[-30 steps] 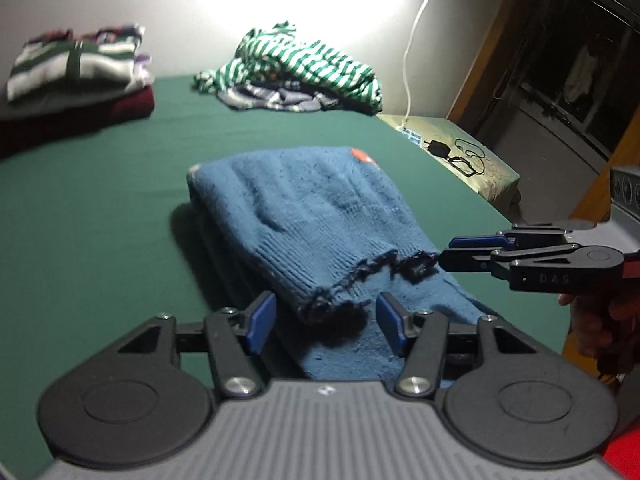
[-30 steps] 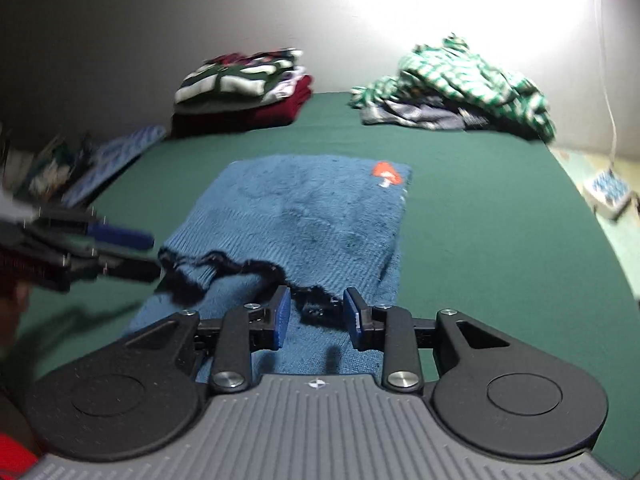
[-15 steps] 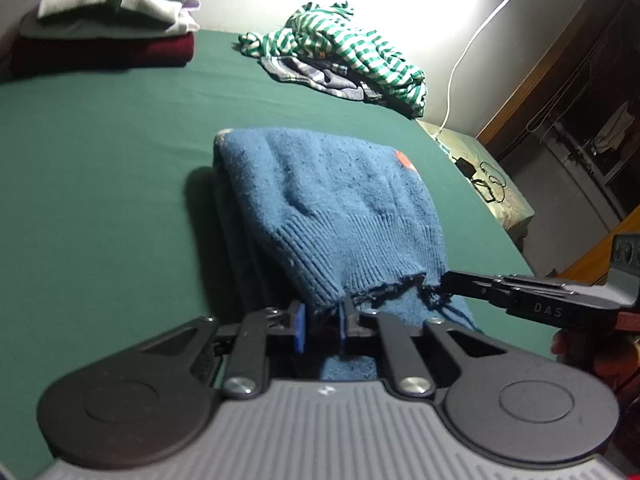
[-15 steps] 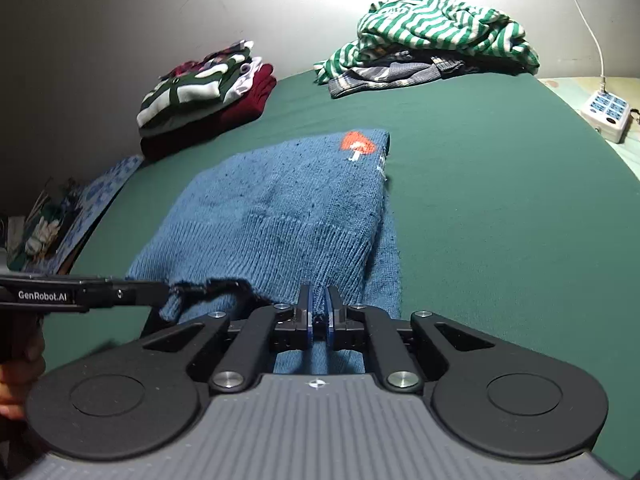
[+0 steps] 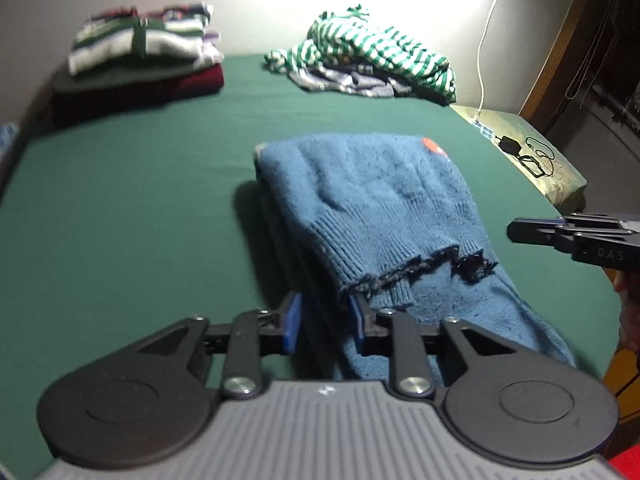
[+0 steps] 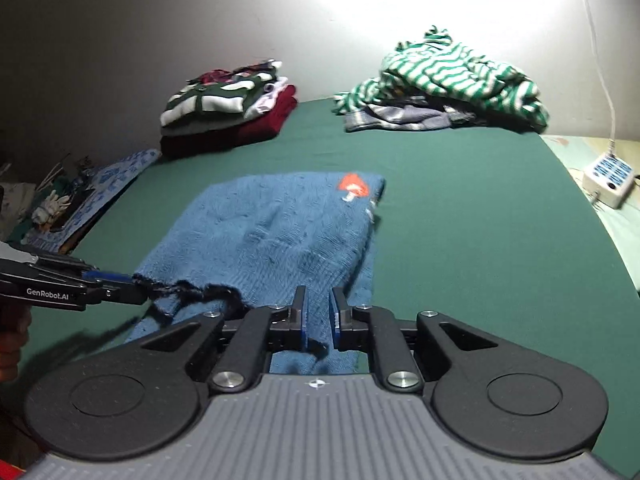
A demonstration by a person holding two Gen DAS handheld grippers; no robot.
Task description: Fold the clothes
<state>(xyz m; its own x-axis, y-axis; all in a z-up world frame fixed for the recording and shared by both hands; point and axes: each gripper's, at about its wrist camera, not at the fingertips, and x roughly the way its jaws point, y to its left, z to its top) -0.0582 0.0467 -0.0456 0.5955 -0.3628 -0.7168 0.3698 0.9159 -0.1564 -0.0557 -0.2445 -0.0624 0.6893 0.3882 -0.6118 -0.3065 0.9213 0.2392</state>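
Observation:
A blue knit sweater point(image 5: 380, 200) with a red mushroom patch lies folded on the green surface point(image 5: 120, 200); its frayed ribbed hem faces me. My left gripper point(image 5: 324, 320) straddles the near left edge of the sweater. Its jaws are opening, with cloth lying between the pads and no squeeze showing. My right gripper point(image 6: 319, 316) sits at the near right corner of the sweater point(image 6: 272, 240). It is opening too, with knit and a loose thread in the narrow gap. In the right wrist view the left gripper point(image 6: 132, 288) touches the dark hem edge. In the left wrist view the right gripper point(image 5: 514, 232) hovers at the right.
A folded stack of clothes point(image 5: 140, 60) stands at the back left. A heap of green striped garments point(image 5: 372, 56) lies at the back right. A white power strip point(image 6: 608, 178) and a black charger point(image 5: 508, 144) rest beyond the right edge. Blue patterned items point(image 6: 112, 184) lie left.
Both grippers went from open to shut on the sweater's near hem, and their jaws have now parted again. The hem has dropped back onto the sweater.

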